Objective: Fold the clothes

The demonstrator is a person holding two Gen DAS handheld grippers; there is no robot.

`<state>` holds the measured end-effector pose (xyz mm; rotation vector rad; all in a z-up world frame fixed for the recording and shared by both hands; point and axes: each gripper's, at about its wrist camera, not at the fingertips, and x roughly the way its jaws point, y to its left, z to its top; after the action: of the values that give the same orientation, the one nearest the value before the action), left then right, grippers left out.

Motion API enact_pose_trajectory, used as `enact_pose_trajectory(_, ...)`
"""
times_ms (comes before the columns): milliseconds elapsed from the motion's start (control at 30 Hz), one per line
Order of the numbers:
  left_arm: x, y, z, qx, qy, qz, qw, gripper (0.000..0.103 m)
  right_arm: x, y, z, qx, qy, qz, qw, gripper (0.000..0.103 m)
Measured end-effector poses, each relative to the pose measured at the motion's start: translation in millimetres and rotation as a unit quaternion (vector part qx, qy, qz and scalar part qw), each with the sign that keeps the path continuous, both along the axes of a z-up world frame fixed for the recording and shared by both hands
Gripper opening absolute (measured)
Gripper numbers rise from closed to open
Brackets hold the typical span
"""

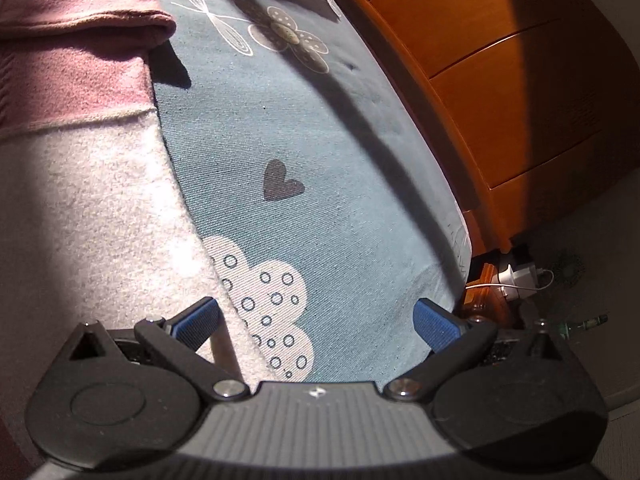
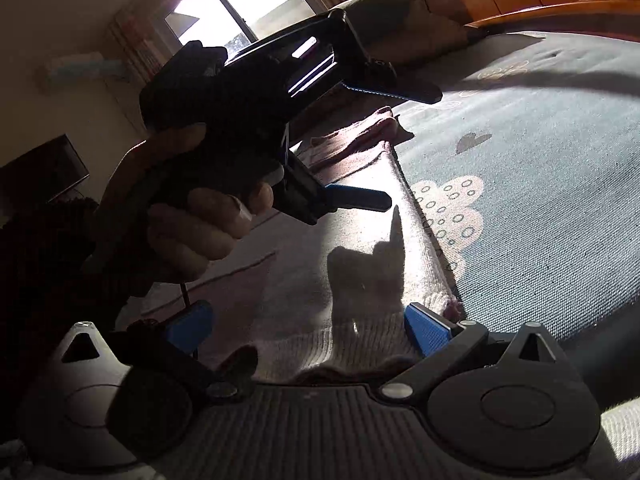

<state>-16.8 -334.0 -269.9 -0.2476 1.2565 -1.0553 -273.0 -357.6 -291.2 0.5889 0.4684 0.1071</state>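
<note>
Tongs, both pairs spread wide and empty. The left gripper (image 1: 316, 324) hangs above the long side edge of the pink-and-white knit garment (image 1: 100, 184): its left pad (image 1: 198, 318) is over the white knit, its right pad over the blue printed bedsheet (image 1: 320, 152), and neither is seen to touch cloth. The right gripper (image 2: 308, 330) is poised over the ribbed white hem of the same garment, the corner of that hem lying just beside its right pad (image 2: 426, 330). In the right wrist view the left gripper (image 2: 384, 148) appears raised above the garment, its fingers well apart, held in the person's hand (image 2: 192, 216).

Garment: spread flat on the bedsheet, white part nearest the grippers, pink part beyond it, and a folded pink layer (image 1: 80, 20) lying across its far end. Its side edge runs beside the white dotted cloud print (image 1: 272, 304).

Surroundings, from the garment outward: bedsheet, then the orange wooden drawers (image 1: 500, 80) past the mattress edge.

Step in hand, as judged: taking hold of the near edge for a fold. To do it well, lower each pair until one pad slips under the knit only, not the sheet; close near the hem corner and on the side edge; lift both evenly so the fold line stays straight. Strong sun and the tools' shadows obscure the hem, so confirm the bite before lifting.
</note>
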Motion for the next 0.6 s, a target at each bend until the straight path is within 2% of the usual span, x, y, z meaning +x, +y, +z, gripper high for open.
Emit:
enact_pose_trajectory(67,-6.0,-1.2,-1.9,0.001,0.002,-0.001,1.0000,0.102,0.8,-1.6,-0.2,0.004,0.000,0.001,1.000,0.103)
enact_pose_trajectory(167,-17.8,-2.8,4.2,-0.003,0.009,-0.037,0.9993,0.102,1.9,-3.8,-0.7,0.010,-0.001,0.002,1.000,0.103)
enact_pose_trajectory(267,-20.7,-1.0,13.1,-0.008,-0.002,-0.044,0.9990,0.102,2.7,-5.2,-1.0,0.015,-0.002,0.002,1.000,0.103)
enact_pose_trajectory(333,-17.4,0.4,12.2,-0.016,0.008,-0.035,0.9992,0.102,2.5,-5.0,-1.1,0.015,-0.002,0.002,1.000,0.103)
enact_pose_trajectory(433,-18.4,-4.9,-0.3,0.001,0.031,-0.038,0.9988,0.102,2.8,-5.0,-1.4,0.015,-0.002,0.002,1.000,0.103)
enact_pose_trajectory(533,-27.7,-7.6,0.3,0.009,0.031,-0.056,0.9979,0.102,2.7,-4.3,-1.9,0.010,-0.001,0.003,1.000,0.103)
enact_pose_trajectory(600,-30.2,-7.7,8.0,-0.005,0.037,-0.086,0.9956,0.102,2.1,-4.4,-1.8,0.009,-0.001,0.003,1.000,0.103)
